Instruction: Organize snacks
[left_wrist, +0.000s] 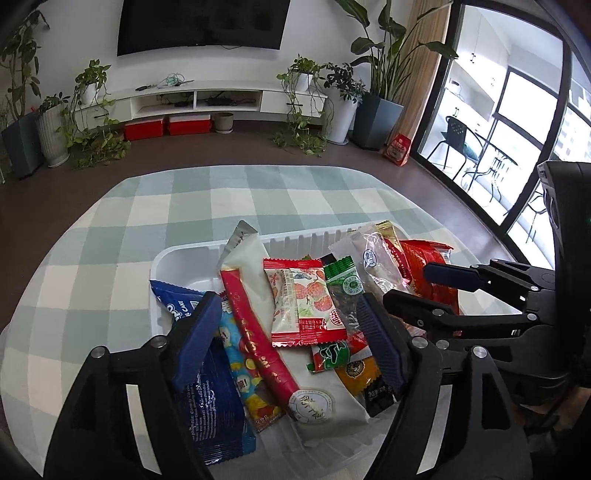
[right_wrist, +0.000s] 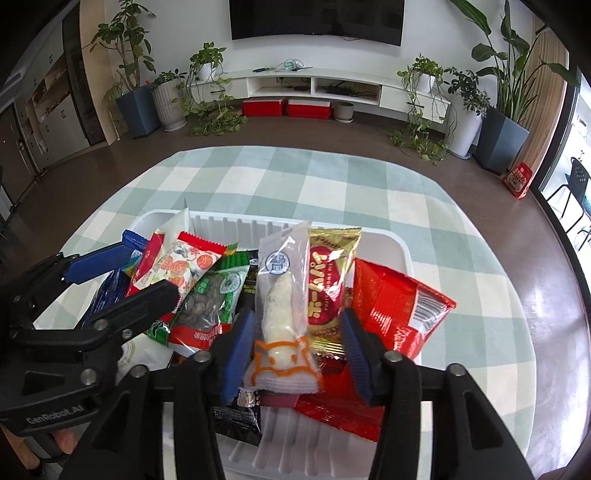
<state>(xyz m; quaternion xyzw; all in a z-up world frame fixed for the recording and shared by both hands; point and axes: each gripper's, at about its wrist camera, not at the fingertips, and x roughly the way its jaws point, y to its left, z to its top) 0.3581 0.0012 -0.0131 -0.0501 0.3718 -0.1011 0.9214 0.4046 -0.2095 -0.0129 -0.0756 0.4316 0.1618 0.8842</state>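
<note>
Checked tablecloth (left_wrist: 155, 206) carries a white tray (left_wrist: 173, 258) heaped with overlapping snack packets (left_wrist: 306, 302). Left gripper (left_wrist: 288, 339) and right gripper (right_wrist: 291, 354) both gape, holding nothing. Risk: closing snags neighbouring wrappers, spilling the pile.

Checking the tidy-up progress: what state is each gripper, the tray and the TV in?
Left gripper: open, holding nothing, over the snacks.
Right gripper: open, clear snack packet between its fingers, not pinched.
White tray: filled with snack packets.
TV: off.
</note>
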